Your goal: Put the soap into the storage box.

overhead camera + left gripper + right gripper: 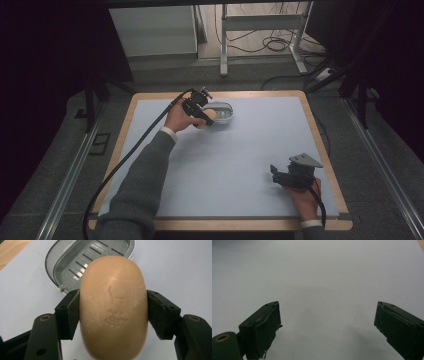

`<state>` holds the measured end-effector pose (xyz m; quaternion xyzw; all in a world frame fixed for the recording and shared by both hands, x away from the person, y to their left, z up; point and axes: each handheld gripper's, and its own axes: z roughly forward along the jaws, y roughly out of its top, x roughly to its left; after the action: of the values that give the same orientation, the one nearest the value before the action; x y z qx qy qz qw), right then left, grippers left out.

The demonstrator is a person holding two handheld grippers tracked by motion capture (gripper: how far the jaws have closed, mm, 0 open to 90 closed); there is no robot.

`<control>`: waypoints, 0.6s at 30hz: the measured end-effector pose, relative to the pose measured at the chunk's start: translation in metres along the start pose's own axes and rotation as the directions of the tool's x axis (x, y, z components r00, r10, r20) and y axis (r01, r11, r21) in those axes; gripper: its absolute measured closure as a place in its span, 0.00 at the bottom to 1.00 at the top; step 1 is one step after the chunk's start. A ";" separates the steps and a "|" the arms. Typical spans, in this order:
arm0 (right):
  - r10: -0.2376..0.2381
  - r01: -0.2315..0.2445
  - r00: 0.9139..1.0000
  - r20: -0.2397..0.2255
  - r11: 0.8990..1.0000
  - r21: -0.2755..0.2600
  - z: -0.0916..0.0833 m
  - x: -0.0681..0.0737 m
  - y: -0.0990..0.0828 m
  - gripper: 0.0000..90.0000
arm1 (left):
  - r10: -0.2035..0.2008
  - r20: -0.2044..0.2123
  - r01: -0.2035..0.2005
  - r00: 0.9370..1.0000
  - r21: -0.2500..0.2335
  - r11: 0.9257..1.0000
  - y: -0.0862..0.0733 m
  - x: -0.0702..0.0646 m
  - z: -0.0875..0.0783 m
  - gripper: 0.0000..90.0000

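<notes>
Pale blue table [250,150]: my left gripper [113,312] clamps the soap [113,307] across its width; the dish [75,262] lies just ahead. My right gripper [327,322], far off, gapes empty.

The high view looks forward and down over the whole bench [240,165]. Each gripper view sits close behind its fingers; the left one shares the soap dish [75,262], upper centre above.

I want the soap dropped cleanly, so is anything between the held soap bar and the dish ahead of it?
Nothing visible. The left gripper holds the soap bar just short of the soap dish, whose slotted tray lies bare.
</notes>
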<state>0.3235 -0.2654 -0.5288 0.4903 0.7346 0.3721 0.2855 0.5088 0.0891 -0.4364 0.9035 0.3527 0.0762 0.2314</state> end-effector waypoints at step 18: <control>0.000 0.000 1.000 -0.002 1.000 0.004 0.000 0.000 0.000 0.07 | 0.013 0.000 -0.013 1.000 0.003 1.000 0.025 0.010 0.012 0.36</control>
<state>0.3236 -0.2652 -0.5287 0.4907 0.7356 0.3710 0.2836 0.5349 0.0758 -0.4357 0.9061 0.3470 0.0769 0.2295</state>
